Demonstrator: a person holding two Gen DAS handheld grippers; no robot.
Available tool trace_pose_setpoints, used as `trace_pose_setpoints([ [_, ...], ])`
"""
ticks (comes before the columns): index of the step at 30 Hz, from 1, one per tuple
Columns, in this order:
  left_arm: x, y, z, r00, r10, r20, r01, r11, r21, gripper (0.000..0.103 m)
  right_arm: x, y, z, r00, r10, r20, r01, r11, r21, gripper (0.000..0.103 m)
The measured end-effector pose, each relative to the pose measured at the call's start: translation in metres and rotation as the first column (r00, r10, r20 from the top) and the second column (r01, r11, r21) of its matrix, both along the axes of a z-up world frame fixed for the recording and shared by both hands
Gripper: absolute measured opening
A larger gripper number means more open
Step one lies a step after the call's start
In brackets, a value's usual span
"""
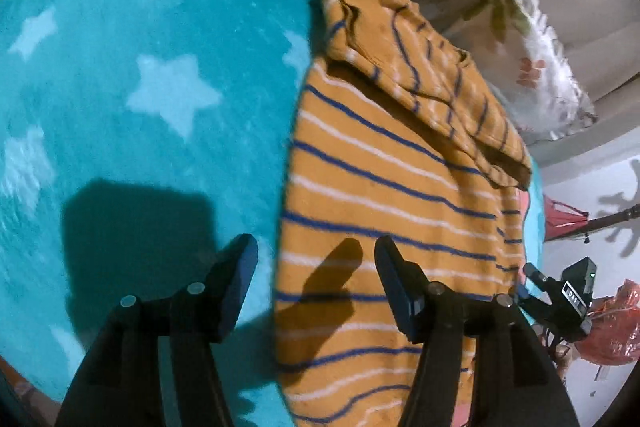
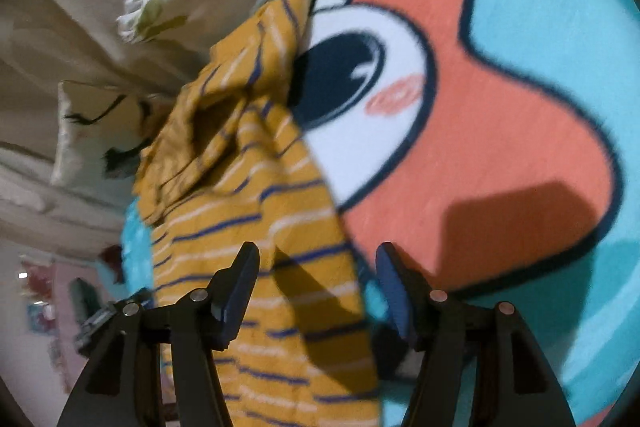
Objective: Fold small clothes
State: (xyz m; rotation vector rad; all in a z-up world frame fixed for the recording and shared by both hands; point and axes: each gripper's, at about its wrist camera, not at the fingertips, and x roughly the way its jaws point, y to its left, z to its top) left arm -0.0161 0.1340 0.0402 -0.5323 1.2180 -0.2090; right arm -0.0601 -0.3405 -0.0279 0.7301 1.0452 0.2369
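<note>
A small mustard-yellow garment with blue and white stripes (image 1: 384, 195) lies on a teal blanket (image 1: 140, 75). Its upper part is folded over on itself with a sleeve bunched at the top. My left gripper (image 1: 316, 247) is open and empty, hovering over the garment's left edge. In the right wrist view the same garment (image 2: 260, 247) lies along the left of the blanket's cartoon print (image 2: 480, 131). My right gripper (image 2: 318, 255) is open and empty above the garment's right edge. The tip of the right gripper (image 1: 532, 273) shows by the garment's right edge in the left wrist view.
The teal blanket has white stars on one side and an orange and white cartoon face on the other. Floral pillows (image 1: 536, 59) and beige bedding (image 2: 72, 39) lie beyond the garment. A white wall and red items (image 1: 612, 331) are off the bed's edge.
</note>
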Motion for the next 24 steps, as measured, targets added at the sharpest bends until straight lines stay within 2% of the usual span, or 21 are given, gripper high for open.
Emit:
trace_pose_setpoints([
  [3,-0.020,-0.009,-0.004,1.000,-0.004,-0.008,0.003,0.997,-0.082,0.058,-0.007,0.002,-0.008,0.999,0.050,-0.006,-0.050,0.994,0.096,0.066],
  [6,-0.041,-0.021,-0.010,1.000,-0.008,0.002,0.008,0.996,-0.090,0.052,-0.017,0.008,-0.016,0.996,0.090,-0.012,-0.086,0.981,0.175,0.066],
  [10,-0.066,-0.029,-0.019,1.000,0.003,-0.005,-0.004,0.989,-0.145,0.044,-0.036,0.020,-0.025,0.990,0.140,-0.011,-0.133,0.959,0.249,0.066],
  [15,-0.094,-0.038,-0.026,0.999,0.035,-0.012,-0.037,0.979,-0.199,0.036,-0.054,0.035,-0.026,0.979,0.203,-0.014,-0.193,0.950,0.247,0.065],
  [19,-0.103,-0.044,-0.026,0.998,0.063,-0.019,-0.066,0.980,-0.187,0.035,-0.064,0.047,-0.024,0.975,0.224,-0.014,-0.215,0.949,0.231,0.065],
  [21,-0.105,-0.045,-0.025,0.996,0.086,-0.028,-0.089,0.984,-0.154,0.027,-0.072,0.052,-0.023,0.974,0.226,-0.011,-0.219,0.952,0.213,0.064],
  [22,-0.106,-0.046,-0.026,0.994,0.099,-0.039,-0.103,0.986,-0.128,0.017,-0.074,0.056,-0.022,0.974,0.226,-0.009,-0.220,0.954,0.202,0.062],
  [23,-0.106,-0.045,-0.027,0.992,0.111,-0.053,-0.116,0.988,-0.106,0.008,-0.076,0.059,-0.022,0.975,0.221,-0.011,-0.215,0.958,0.191,0.055],
  [24,-0.106,-0.043,-0.027,0.990,0.125,-0.064,-0.131,0.986,-0.101,0.008,-0.078,0.061,-0.023,0.977,0.211,-0.019,-0.204,0.963,0.179,0.050],
])
